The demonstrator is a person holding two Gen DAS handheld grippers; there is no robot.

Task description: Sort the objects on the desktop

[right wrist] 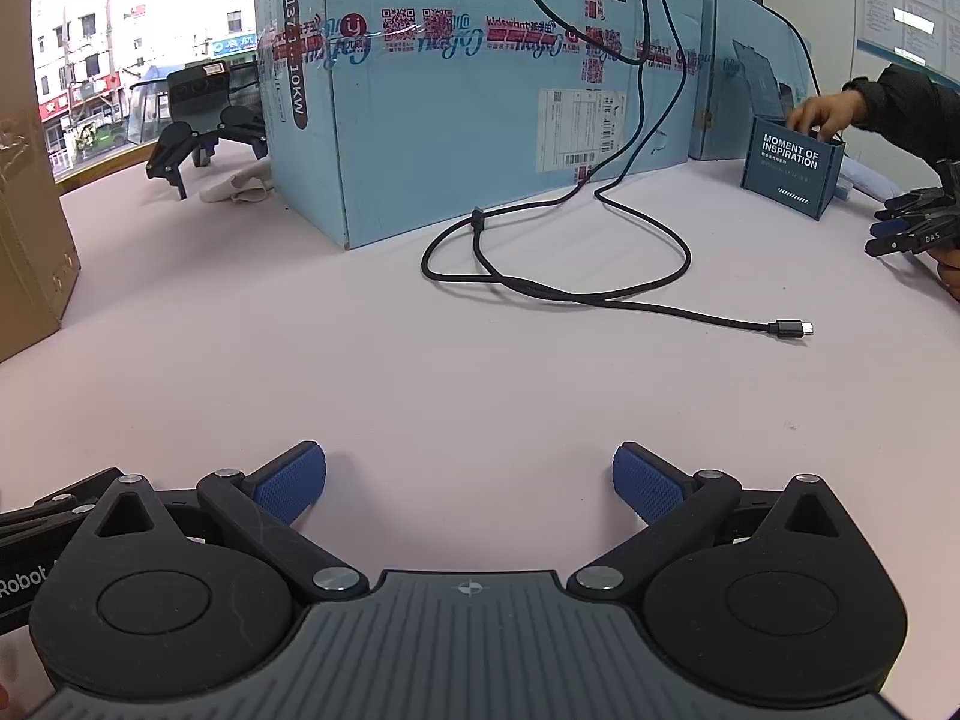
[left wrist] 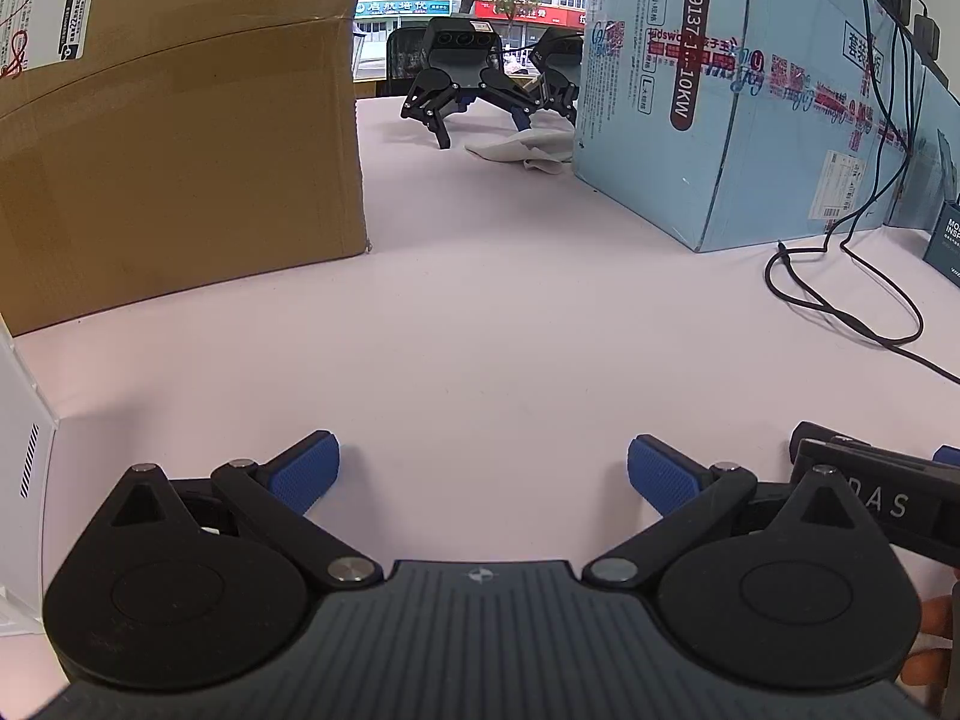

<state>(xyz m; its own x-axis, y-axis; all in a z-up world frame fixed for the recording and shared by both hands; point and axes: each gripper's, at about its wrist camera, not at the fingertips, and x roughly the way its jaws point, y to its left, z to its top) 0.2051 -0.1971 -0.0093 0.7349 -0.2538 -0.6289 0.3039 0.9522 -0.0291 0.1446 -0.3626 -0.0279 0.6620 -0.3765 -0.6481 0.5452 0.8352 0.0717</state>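
The left gripper (left wrist: 483, 471) is held low over the counter (left wrist: 510, 330) with its blue pads spread wide and nothing between them. The right gripper (right wrist: 468, 477) is likewise spread wide and empty, just beside the left one, whose black linkage is seen at the lower left edge of the right wrist view.

A broad stretch of bare pale counter is left open ahead of both grippers. On the left this room is bounded by a brown cardboard box (left wrist: 180, 138), whose near corner is set down on the counter, and by a white box edge (left wrist: 24, 450) at the far left. On the right it is bounded by a large light-blue carton (right wrist: 480, 108) standing upright.

A black cable (right wrist: 558, 276) is draped down the carton face and looped on the counter in front of it, its plug end (right wrist: 792, 329) lying free, well apart from the right gripper. A dark-blue pen holder (right wrist: 792, 171) printed "MOMENT OF INSPIRATION" is stood near the far right edge, and a person's hand (right wrist: 822, 114) is placed at its rim. Another gripper (right wrist: 912, 228) is seen at the right edge.

Between the two boxes a narrow passage is left, where spare grippers (left wrist: 462, 90) and a crumpled white cloth (left wrist: 522, 150) are set near the window.
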